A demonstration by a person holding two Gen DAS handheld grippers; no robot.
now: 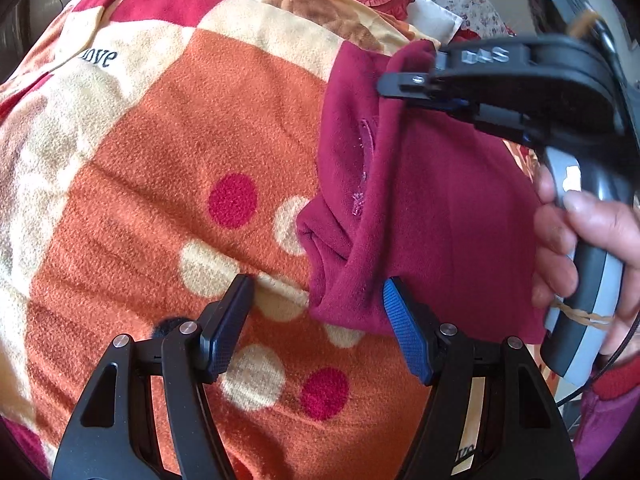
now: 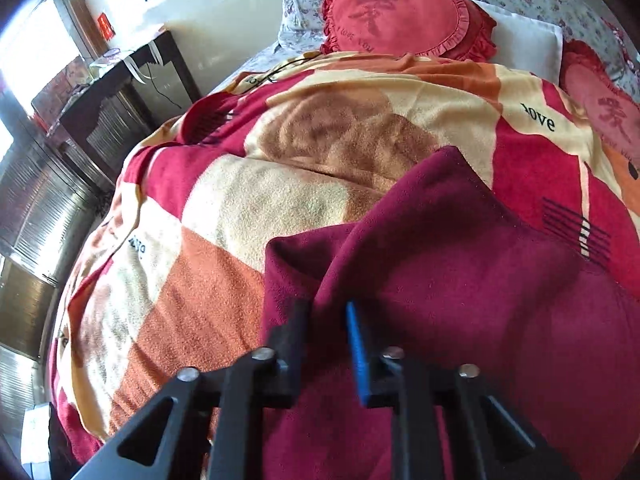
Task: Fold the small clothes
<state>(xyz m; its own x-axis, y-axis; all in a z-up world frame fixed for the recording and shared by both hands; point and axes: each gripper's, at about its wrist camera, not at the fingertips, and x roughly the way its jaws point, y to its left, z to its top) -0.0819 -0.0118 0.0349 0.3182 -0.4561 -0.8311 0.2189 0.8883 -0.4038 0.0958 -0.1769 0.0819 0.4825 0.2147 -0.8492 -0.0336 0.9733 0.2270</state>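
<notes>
Maroon garment (image 1: 440, 216) lying on the patterned blanket (image 1: 160, 184) that covers the bed, long axis running from the near edge of the bed toward the pillow end, slightly slanted; near end bunched into folds, far corner lifted off the blanket.

Left gripper (image 1: 316, 320) low over the near end, jaws spread wide, nothing clamped; blue pad of one finger just beside or touching the folded near edge, cannot tell which; other finger over bare blanket with dots.

Right gripper (image 1: 404, 80) at the garment's far corner, jaws pinched tight on a fold of the cloth, fabric draping down from the grip. Hand (image 1: 584, 248) wrapped round its handle.

Left wrist view alone: the hand, a small embroidered mark on the garment's front. Right wrist view alone: right gripper (image 2: 328, 336) with cloth between its fingers, garment (image 2: 460, 272) spreading away, heart-shaped red cushion (image 2: 400, 12) at the head of the bed, dark side table (image 2: 120, 92) beside it.
</notes>
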